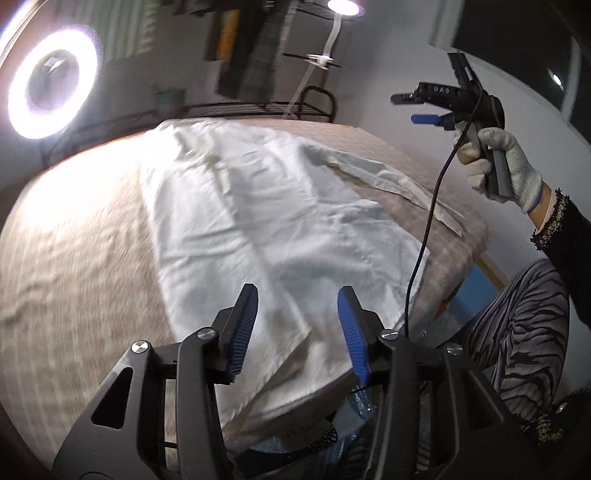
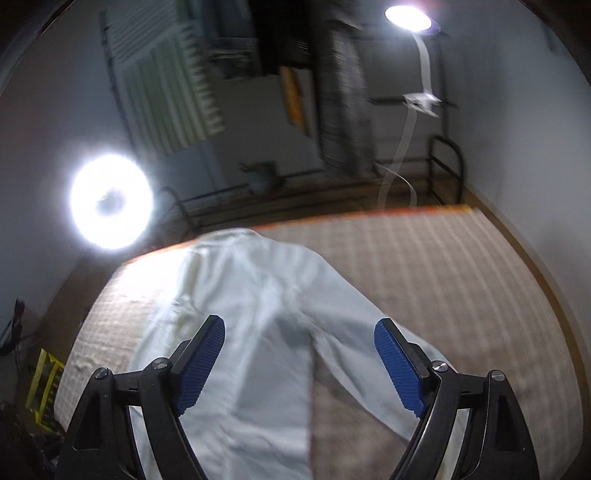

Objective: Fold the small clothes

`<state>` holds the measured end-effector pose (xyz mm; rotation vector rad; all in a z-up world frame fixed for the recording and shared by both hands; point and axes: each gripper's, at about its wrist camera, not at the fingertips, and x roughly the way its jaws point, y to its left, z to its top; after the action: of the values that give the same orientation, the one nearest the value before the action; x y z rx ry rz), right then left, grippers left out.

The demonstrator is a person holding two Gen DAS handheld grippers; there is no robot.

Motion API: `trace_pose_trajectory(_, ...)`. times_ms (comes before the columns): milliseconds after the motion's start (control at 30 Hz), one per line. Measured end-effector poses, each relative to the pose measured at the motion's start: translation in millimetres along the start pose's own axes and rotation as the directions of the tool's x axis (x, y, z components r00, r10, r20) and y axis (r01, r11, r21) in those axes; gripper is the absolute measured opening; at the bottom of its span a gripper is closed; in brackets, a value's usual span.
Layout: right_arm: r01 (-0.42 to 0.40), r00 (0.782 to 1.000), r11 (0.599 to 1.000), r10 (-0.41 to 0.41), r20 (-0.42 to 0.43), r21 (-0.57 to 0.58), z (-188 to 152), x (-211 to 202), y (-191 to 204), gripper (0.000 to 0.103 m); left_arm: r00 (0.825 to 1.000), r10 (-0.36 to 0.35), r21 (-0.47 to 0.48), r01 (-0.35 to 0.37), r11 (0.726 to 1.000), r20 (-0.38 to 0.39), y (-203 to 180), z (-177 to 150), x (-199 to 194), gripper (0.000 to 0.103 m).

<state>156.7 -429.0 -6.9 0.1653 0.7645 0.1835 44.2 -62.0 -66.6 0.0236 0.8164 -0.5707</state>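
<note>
A white shirt (image 1: pixel 258 221) lay spread across a bed covered with a beige checked blanket (image 1: pixel 74 258), its body running from the far edge toward the near one and one long sleeve (image 1: pixel 388 181) stretched out to the side over the blanket. In the right wrist view the same shirt (image 2: pixel 258 314) showed that sleeve (image 2: pixel 369 350) angling away from the body, with bare blanket (image 2: pixel 443 277) beyond it. The left gripper (image 1: pixel 297 332) hung above the near end of the shirt with its blue pads apart and nothing pinched between them. The right gripper (image 1: pixel 404 108) was raised well above the bed (held in a white knitted glove (image 1: pixel 498 162), a black cable (image 1: pixel 424 229) trailing down from it), its two fingers spread; from its own camera the right gripper (image 2: pixel 299 365) likewise showed wide-set pads with only air between them, the shirt lying below. A ring light (image 1: pixel 51 81) glared beside the bed, and a round lamp (image 2: pixel 408 16) shone above.
</note>
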Motion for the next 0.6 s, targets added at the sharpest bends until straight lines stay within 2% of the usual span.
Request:
trace_pose_trajectory(167,0.042,0.999,0.993,-0.038,-0.038,0.113,-24.9,-15.4,-58.7,0.085,0.999,-0.032,0.114,0.034,0.993,-0.021,-27.5,26.9,18.7,0.053)
trace_pose_trajectory(367,0.107,0.994,0.966,-0.095,-0.063,0.235,-58.1,-35.9,-123.1,0.083,0.996,-0.068,0.155,0.076,0.985,-0.053,-48.8,44.2,49.6,0.053)
trace_pose_trajectory(467,0.170,0.984,0.931,-0.141,-0.113,0.322,-80.3,-38.9,-160.6,0.074,0.993,-0.091,0.158,0.102,0.982,-0.074,-56.2,44.8,62.7,0.053)
trace_pose_trajectory(600,0.264,0.961,0.853,-0.190,-0.202,0.451,-111.0,-36.8,-213.2,0.074,0.989,-0.109,0.174,0.125,0.977,-0.097,-63.6,41.9,75.0,0.053)
